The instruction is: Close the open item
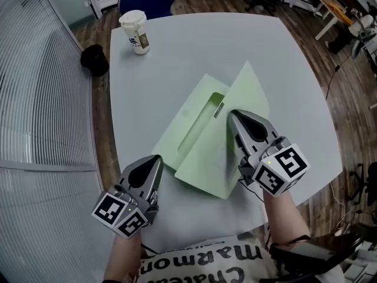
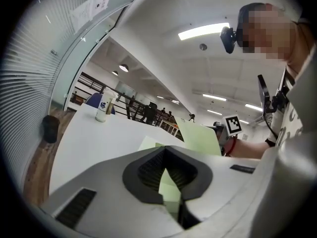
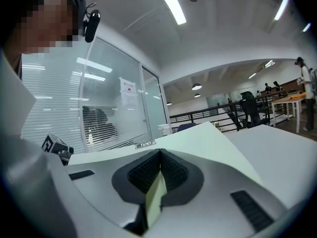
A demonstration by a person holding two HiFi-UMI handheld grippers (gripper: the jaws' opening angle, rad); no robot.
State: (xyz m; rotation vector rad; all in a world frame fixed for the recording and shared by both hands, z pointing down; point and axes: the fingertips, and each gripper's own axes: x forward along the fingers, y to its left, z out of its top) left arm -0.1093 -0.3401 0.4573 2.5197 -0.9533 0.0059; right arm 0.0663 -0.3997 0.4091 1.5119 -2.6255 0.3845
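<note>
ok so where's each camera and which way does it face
Head view: on the head, steeply down at table and green folder; left gripper, right gripper, forearms show.
Left gripper view: low on that gripper, facing across the table; own fingers on the folder.
Right gripper view: on that gripper, facing a glass wall; own fingers clamp the folder.
Shared: all show the folder.

One green folder (image 1: 203, 158), one cup (image 1: 135, 33) at eleven o'clock, one desk (image 1: 283, 69) and two tools are counted: left tool (image 1: 155, 159), right tool (image 1: 231, 114).
</note>
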